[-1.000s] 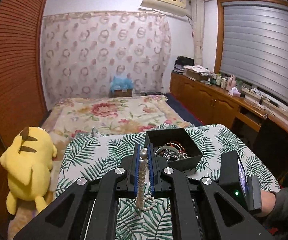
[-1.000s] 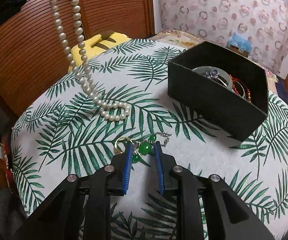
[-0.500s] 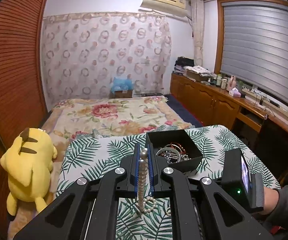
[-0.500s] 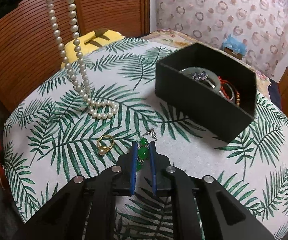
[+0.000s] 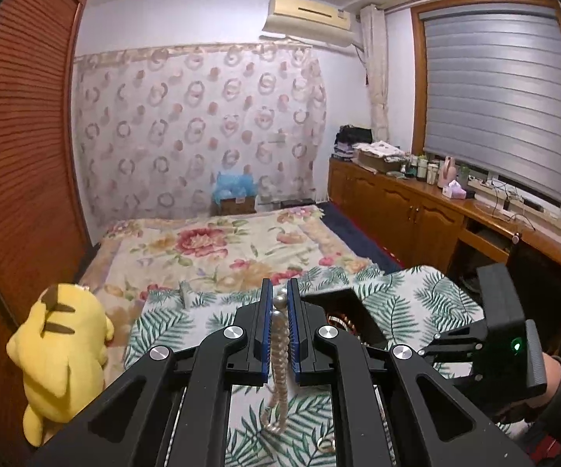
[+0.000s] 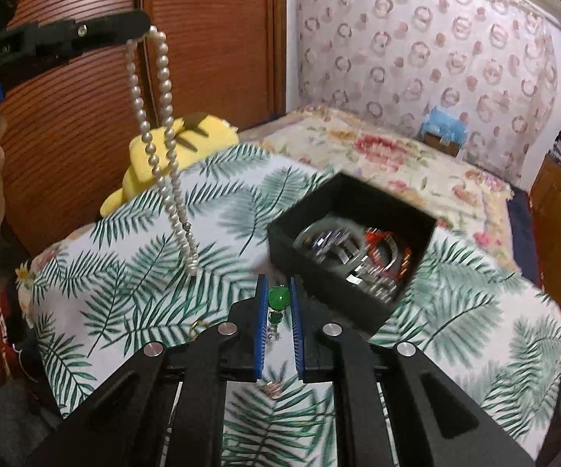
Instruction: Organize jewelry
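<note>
left hand-held gripper point(image 5: 279, 303) clamped on the pearl necklace point(image 6: 163, 124), hanging clear of the worktop point(image 6: 125, 257); right hand-held gripper point(image 6: 278, 303) pinching the green earring point(image 6: 279, 298). both likely headed for the black box point(image 6: 319, 249) just ahead-right, already holding several pieces. gold ring point(image 6: 197, 325) left below, unsorted.

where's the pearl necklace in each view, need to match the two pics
Left wrist: the pearl necklace runs down the centre, clamped between the left tongs, its loop hanging low.
Right wrist: the pearl necklace hangs at upper left from the left tongs, its end above the tablecloth.
Shared landmark: the black jewelry box, right of centre in the right wrist view.
</note>
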Demonstrator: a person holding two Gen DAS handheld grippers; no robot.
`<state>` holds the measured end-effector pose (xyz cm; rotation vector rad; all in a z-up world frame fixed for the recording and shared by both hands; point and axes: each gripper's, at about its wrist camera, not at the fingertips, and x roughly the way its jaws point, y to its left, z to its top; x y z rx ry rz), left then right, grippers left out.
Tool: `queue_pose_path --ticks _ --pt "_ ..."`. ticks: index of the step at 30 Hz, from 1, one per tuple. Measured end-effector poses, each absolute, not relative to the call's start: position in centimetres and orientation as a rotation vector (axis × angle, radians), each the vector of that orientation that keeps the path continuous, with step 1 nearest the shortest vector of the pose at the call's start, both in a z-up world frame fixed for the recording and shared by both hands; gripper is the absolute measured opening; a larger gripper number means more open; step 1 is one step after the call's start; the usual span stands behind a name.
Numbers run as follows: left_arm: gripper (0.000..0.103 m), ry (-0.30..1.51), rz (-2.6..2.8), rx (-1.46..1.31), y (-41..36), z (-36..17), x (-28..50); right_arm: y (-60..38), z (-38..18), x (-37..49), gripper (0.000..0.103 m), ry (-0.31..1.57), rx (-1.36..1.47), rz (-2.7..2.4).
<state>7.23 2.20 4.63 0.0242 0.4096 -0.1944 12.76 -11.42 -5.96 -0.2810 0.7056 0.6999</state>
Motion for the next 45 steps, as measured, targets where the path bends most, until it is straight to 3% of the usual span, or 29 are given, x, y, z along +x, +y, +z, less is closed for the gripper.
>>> queue_pose_path --ticks 17,36,45 --pt "0.007 0.354 -0.237 0.027 -0.5 9.2 12.7 -14.6 0.7 18.3 0.013 0.589 -0.244 0.686" --pt "0.007 0.438 -0.277 0.015 -3.2 6.7 19.2 -15.2 -6.1 25.4 0.013 0.720 -0.188 0.682" --pt "0.007 0.404 -0.303 0.005 -3.9 8.7 19.1 -15.2 -7.0 25.4 0.013 0.731 -0.177 0.687"
